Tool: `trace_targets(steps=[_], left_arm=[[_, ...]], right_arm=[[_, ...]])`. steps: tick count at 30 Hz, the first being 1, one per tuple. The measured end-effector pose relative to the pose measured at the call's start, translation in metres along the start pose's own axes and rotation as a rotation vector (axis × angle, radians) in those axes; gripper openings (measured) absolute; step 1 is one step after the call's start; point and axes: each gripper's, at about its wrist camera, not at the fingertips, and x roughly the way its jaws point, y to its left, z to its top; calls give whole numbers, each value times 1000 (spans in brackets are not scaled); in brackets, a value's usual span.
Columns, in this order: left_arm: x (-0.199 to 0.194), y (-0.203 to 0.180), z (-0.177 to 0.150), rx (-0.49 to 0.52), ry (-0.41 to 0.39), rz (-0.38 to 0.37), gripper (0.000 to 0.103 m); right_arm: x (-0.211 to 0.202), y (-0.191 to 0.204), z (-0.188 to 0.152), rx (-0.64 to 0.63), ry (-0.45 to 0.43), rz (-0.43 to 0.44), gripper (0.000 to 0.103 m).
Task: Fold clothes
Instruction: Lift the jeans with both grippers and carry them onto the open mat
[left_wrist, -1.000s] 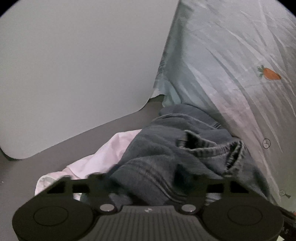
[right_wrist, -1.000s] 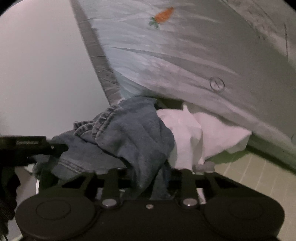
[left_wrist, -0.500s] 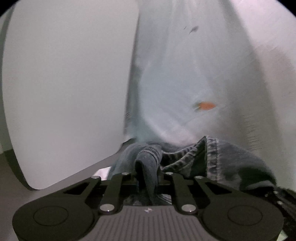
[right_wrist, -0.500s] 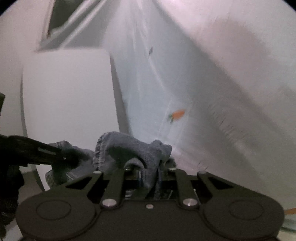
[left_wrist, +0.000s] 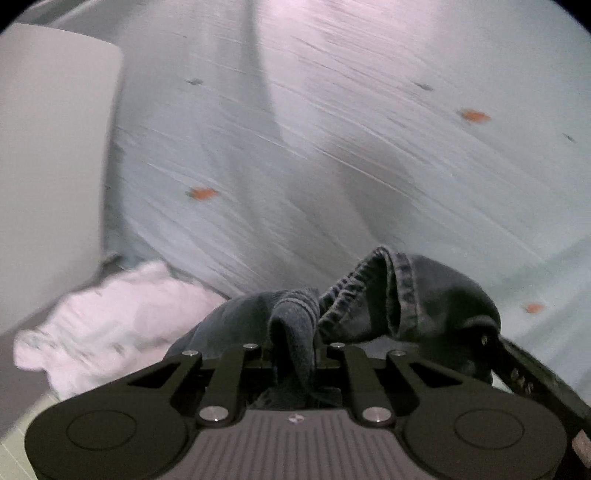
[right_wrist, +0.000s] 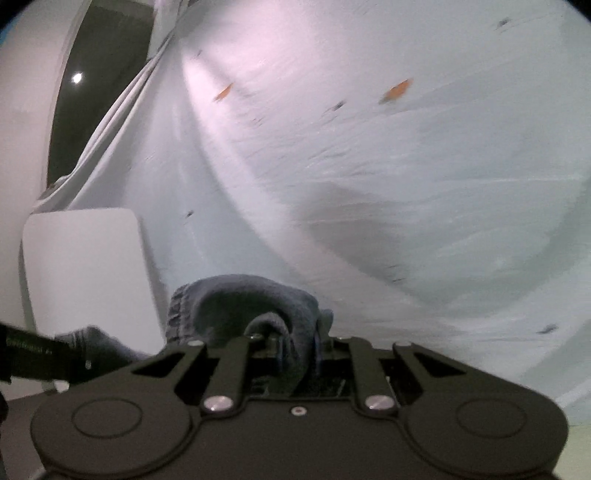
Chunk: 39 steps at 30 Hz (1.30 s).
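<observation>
My left gripper (left_wrist: 293, 345) is shut on a fold of a dark blue denim garment (left_wrist: 406, 295), lifted above the bed. The garment's elastic waistband stretches right toward the other gripper, whose black finger (left_wrist: 524, 373) shows at the right edge. My right gripper (right_wrist: 291, 341) is shut on another fold of the same denim garment (right_wrist: 240, 299). The left gripper's finger (right_wrist: 37, 356) shows at the far left, also with denim bunched at it. The rest of the garment hangs below, hidden by the gripper bodies.
A pale blue bedsheet (left_wrist: 351, 155) with small orange carrot prints fills the background, also in the right wrist view (right_wrist: 406, 184). A crumpled white garment (left_wrist: 110, 325) lies at lower left. A white board (left_wrist: 48, 177) stands at left, also in the right wrist view (right_wrist: 85, 273). A dark opening (right_wrist: 99, 74) shows at top left.
Both grippers closed on the denim garment and lifted it off the pile. The views tilted up, so the sheet now fills the background and the white garment dropped lower left.
</observation>
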Motion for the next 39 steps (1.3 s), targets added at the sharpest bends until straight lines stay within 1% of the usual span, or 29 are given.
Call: trace_targets(steps=[2, 4, 5, 6, 7, 8, 9, 11, 12, 14, 15, 18, 20, 22, 24, 27, 29, 33, 37, 39], left_arm=[[-8, -28, -20, 1, 37, -37, 15], [-8, -52, -40, -3, 98, -75, 15], [-9, -65, -52, 0, 143, -99, 15], [-7, -75, -64, 4, 179, -115, 17], [-6, -84, -75, 7, 213, -128, 22], [-5, -94, -89, 16, 245, -127, 25], [-5, -102, -101, 26, 269, -112, 26], [-10, -111, -114, 47, 294, -82, 28], [-14, -112, -118, 52, 292, -73, 29], [-24, -112, -123, 43, 284, -55, 34], [-25, -110, -125, 36, 282, -38, 40], [-30, -103, -130, 27, 290, 14, 42], [-34, -103, -135, 33, 306, 38, 46], [-34, -103, -141, 47, 327, 46, 56], [-33, -108, -147, 71, 350, 38, 65], [-26, -120, -155, 113, 379, 8, 66], [-22, -128, -158, 122, 395, -36, 68], [-2, -139, -166, 58, 457, -149, 69], [19, -149, -176, -48, 535, -247, 69], [28, -153, -181, -112, 569, -283, 69]], right_arm=[[-27, -18, 4, -18, -15, -32, 13], [-53, -35, 11, -39, -44, -52, 13], [-65, -44, 14, -51, -51, -62, 13], [-77, -53, 17, -64, -59, -71, 13], [-88, -62, 20, -74, -62, -82, 13], [-95, -71, 17, -71, -45, -96, 13], [-104, -78, 10, -63, -14, -115, 13], [-112, -98, -8, -15, 79, -180, 13], [-117, -107, -18, 15, 125, -213, 13], [-129, -123, -41, 83, 205, -259, 13], [-135, -130, -53, 115, 243, -281, 13], [-157, -151, -85, 196, 326, -333, 13], [-170, -158, -101, 237, 344, -353, 13], [-176, -164, -104, 275, 343, -361, 13], [-179, -166, -107, 295, 339, -364, 13], [-181, -166, -109, 303, 341, -344, 13], [-186, -163, -107, 325, 343, -313, 13], [-192, -155, -111, 329, 364, -273, 13], [-196, -149, -112, 311, 382, -248, 13], [-197, -148, -112, 301, 388, -242, 13]])
